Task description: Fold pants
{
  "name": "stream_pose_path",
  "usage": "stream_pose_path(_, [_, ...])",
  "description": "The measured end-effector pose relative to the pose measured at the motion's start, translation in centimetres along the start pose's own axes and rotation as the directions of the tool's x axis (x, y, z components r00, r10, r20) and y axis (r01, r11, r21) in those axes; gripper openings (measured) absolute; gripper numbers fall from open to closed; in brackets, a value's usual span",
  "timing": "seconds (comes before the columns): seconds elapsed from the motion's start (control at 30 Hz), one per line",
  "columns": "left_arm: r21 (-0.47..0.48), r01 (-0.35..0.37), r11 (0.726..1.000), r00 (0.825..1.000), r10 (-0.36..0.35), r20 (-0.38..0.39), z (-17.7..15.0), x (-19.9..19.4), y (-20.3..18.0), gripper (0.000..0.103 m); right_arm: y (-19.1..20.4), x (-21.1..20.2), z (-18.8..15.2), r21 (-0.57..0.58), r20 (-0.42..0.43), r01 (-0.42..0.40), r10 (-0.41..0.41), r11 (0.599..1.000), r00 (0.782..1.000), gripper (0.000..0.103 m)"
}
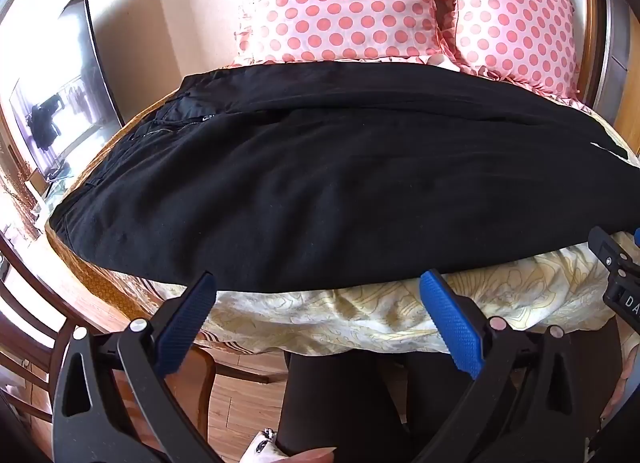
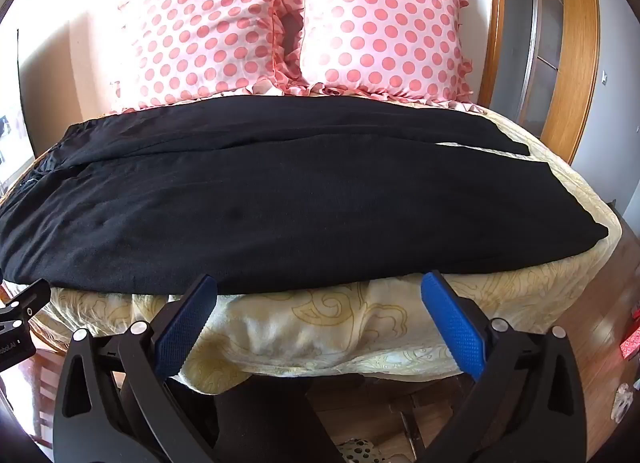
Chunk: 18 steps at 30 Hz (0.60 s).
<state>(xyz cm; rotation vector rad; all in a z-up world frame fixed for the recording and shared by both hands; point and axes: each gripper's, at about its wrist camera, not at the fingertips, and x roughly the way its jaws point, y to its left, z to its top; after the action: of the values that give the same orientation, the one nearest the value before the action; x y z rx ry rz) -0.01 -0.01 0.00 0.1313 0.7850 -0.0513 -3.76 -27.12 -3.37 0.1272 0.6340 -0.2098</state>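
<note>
Black pants lie flat across the bed, waistband at the left, legs running right; in the right wrist view the pants show both leg ends at the right. My left gripper hovers open just before the pants' near edge, nothing between its blue pads. In its own view my right gripper is open too, just short of the same edge, with nothing between its blue pads. Part of the right gripper also shows at the right rim of the left wrist view.
The bed has a pale yellow patterned cover hanging over its near edge. Two pink polka-dot pillows stand behind the pants. A wooden chair is at the left, a wooden door frame at the right. The person's dark-clad legs are below.
</note>
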Motion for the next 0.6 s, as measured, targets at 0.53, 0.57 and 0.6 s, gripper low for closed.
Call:
stream_pose_path(0.53, [-0.002, 0.003, 1.000, 1.000, -0.003, -0.004, 0.00, 0.02, 0.00, 0.101, -0.19, 0.12, -0.11, 0.002, -0.004, -0.001, 0.001, 1.000, 1.000, 0.102])
stream_pose_path(0.57, [-0.002, 0.004, 1.000, 1.000, -0.004, -0.004, 0.00, 0.02, 0.00, 0.101, -0.20, 0.12, -0.12, 0.002, -0.004, -0.001, 0.001, 1.000, 1.000, 0.102])
stream_pose_path(0.6, [-0.003, 0.003, 1.000, 1.000, -0.003, -0.004, 0.00, 0.02, 0.01, 0.101, -0.21, 0.12, -0.14, 0.002, -0.004, -0.001, 0.001, 1.000, 1.000, 0.102])
